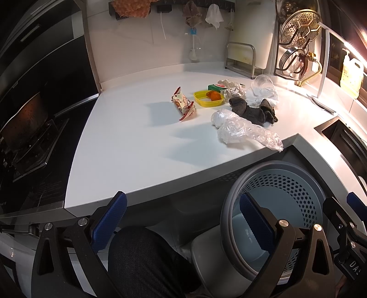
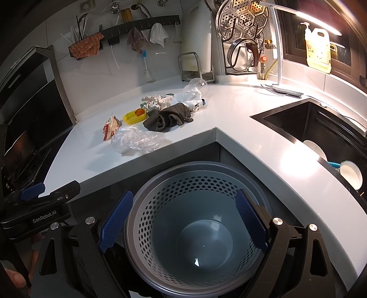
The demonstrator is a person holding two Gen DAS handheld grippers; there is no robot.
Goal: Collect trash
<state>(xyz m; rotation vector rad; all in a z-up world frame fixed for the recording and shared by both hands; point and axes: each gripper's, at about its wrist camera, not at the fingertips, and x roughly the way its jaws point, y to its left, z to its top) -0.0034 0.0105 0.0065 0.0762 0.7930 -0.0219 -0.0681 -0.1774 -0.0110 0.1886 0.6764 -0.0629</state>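
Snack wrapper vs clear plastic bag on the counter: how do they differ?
The snack wrapper is opaque, printed in red and cream; the plastic bag is see-through and unprinted. The wrapper is the smaller and more compact; the bag sprawls wider, one end reaching the counter edge. The wrapper lies further from the bin than the bag. Both are crumpled, resting on the counter, ungripped.

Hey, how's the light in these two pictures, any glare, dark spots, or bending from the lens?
Left wrist view: the lamp flares at the right edge, the stove side is nearly black, and the counter edge bows from the fisheye. Right wrist view: the lamp blows out the upper right, glare streaks the counter, the sink stays dark, and the bin is evenly lit.
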